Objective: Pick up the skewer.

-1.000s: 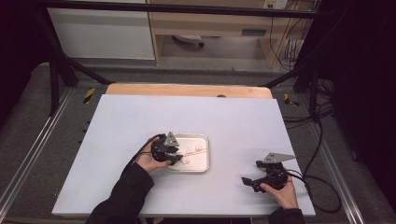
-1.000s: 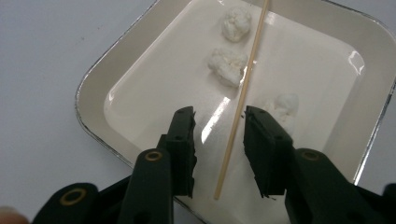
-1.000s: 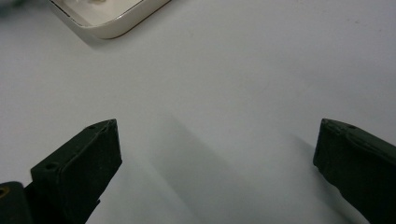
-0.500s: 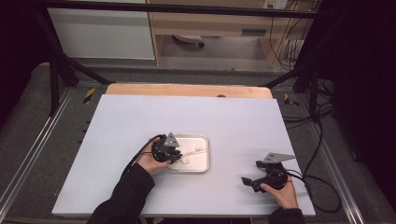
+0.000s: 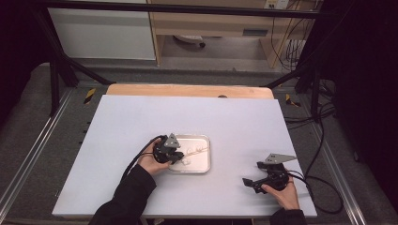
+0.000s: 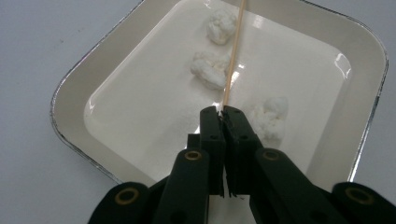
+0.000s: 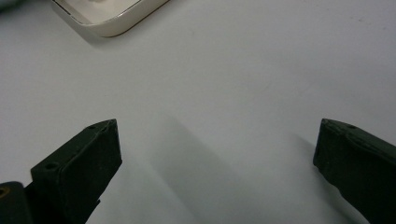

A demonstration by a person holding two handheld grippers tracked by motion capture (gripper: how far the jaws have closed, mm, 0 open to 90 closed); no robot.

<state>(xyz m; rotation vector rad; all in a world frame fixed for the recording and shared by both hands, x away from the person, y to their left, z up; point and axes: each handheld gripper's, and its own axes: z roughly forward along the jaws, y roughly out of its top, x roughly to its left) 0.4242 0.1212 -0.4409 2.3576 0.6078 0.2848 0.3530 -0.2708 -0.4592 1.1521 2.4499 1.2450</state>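
Left gripper view had the left hand-held gripper [image 6: 222, 111] pinched tight on a thin wooden skewer [image 6: 232, 58] lying over the white tray [image 6: 74, 88] with three cottony lumps – jaws just finished closing – while the right hand-held gripper [image 7: 215, 135] sat wide open over bare tabletop [image 7: 243, 70].

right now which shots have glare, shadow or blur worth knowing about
Left gripper view: bright glare spots on the tray rim and floor; the skewer and the white lumps stay sharp. Right gripper view: the right gripper jaws are soft and close, throwing faint shadows on the table. High view: table evenly lit, surroundings dark, small things in the tray hard to resolve.
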